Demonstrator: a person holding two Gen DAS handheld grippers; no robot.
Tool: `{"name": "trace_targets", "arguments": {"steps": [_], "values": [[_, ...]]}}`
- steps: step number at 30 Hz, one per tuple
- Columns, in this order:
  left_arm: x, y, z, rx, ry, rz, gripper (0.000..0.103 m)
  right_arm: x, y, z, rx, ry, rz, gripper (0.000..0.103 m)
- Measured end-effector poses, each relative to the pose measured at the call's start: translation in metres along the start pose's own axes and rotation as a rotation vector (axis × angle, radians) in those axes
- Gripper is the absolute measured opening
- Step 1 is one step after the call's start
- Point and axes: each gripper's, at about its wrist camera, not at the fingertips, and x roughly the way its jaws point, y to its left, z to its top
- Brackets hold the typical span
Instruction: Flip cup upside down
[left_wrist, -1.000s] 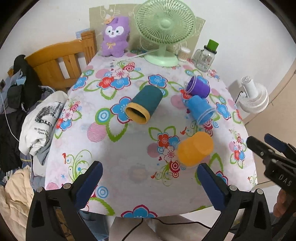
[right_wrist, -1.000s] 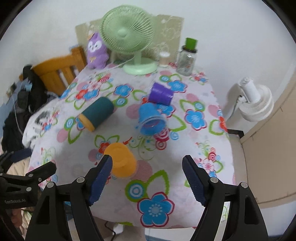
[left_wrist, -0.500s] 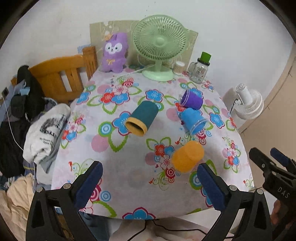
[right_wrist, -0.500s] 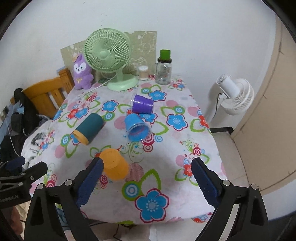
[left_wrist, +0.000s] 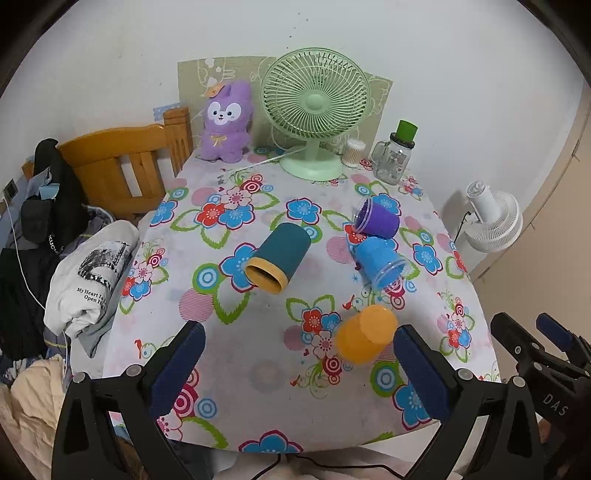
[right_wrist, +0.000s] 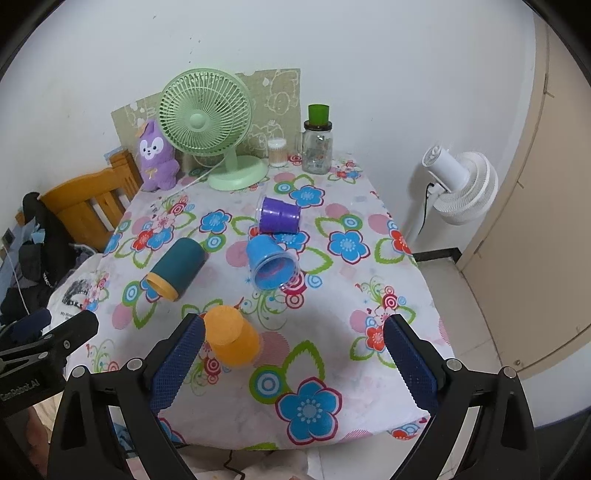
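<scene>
Several cups lie on their sides on the floral tablecloth: an orange cup (left_wrist: 365, 334) (right_wrist: 231, 340) nearest me, a teal cup with a yellow rim (left_wrist: 279, 256) (right_wrist: 177, 267), a blue cup (left_wrist: 380, 262) (right_wrist: 271, 264) and a purple cup (left_wrist: 376, 220) (right_wrist: 279, 215). My left gripper (left_wrist: 295, 373) is open and empty above the table's near edge, the orange cup just inside its right finger. My right gripper (right_wrist: 293, 365) is open and empty, the orange cup next to its left finger. Each gripper also shows at the edge of the other's view.
A green desk fan (left_wrist: 314, 110), a purple plush toy (left_wrist: 225, 122), a glass jar with a green lid (left_wrist: 393, 160) and a small swab jar (left_wrist: 352, 153) stand at the table's back. A wooden chair (left_wrist: 122, 162) and clothes (left_wrist: 85, 273) are left; a white floor fan (left_wrist: 491, 218) is right.
Both grippers have drawn back and up from the table, so the cups look smaller and farther. The right gripper's jaws have opened wider. No cup has moved.
</scene>
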Motion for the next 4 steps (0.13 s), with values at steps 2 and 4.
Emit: {"name": "trace_targets", "arguments": {"steps": [2,4], "values": [[-0.0002,0.0002,0.0002,0.0,-0.002,0.007,0.103,-0.0003,0.0,-0.0001,-0.001,0.0,0.001,0.098],[0.0003,-0.0004,0.0008,0.002,-0.006,0.014,0.103,-0.0001,0.0,0.0006,-0.001,-0.003,0.001,0.098]]}}
